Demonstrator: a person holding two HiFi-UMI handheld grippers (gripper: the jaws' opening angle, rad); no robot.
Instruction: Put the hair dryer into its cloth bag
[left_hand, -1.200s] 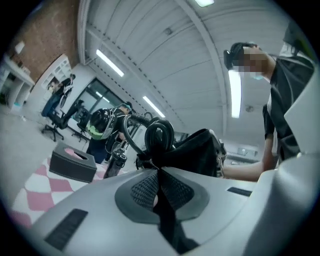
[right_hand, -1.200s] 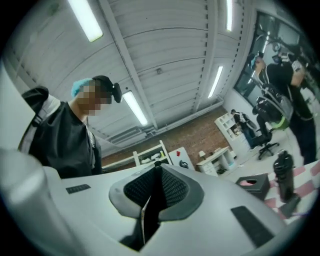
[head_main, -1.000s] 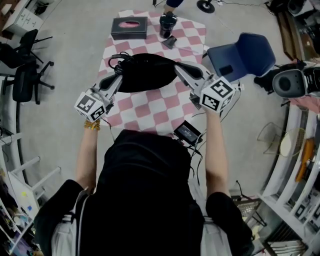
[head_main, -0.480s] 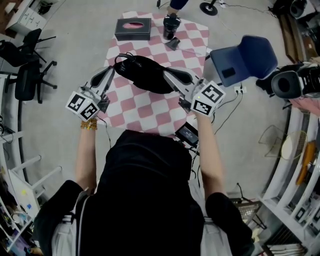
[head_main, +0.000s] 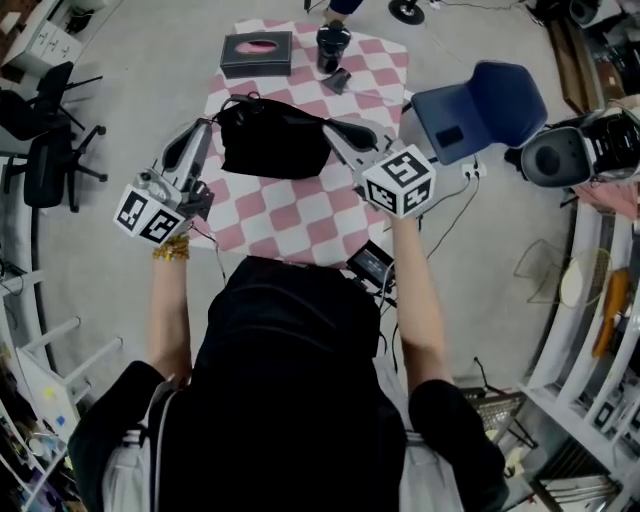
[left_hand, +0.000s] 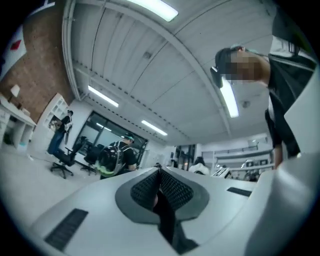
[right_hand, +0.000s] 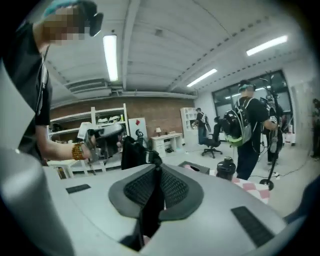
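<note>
Black, soft and slack: hangs as one cloth bag (head_main: 275, 140) over the far half of the checked table (head_main: 300, 215), strung between left gripper (head_main: 205, 128) at its left edge and right gripper (head_main: 332, 130) at its right. Pinched nearly shut, each, on dark fabric of the rim. Bulges low, so probably hides the hair dryer; none visible outside. Likely light but swinging and shapeless; best gripped at hem or drawstring, never the belly. Counted: one bag, two grippers, one tissue box (head_main: 257, 52), one dark jar (head_main: 333, 45), one blue chair (head_main: 480, 105).
</note>
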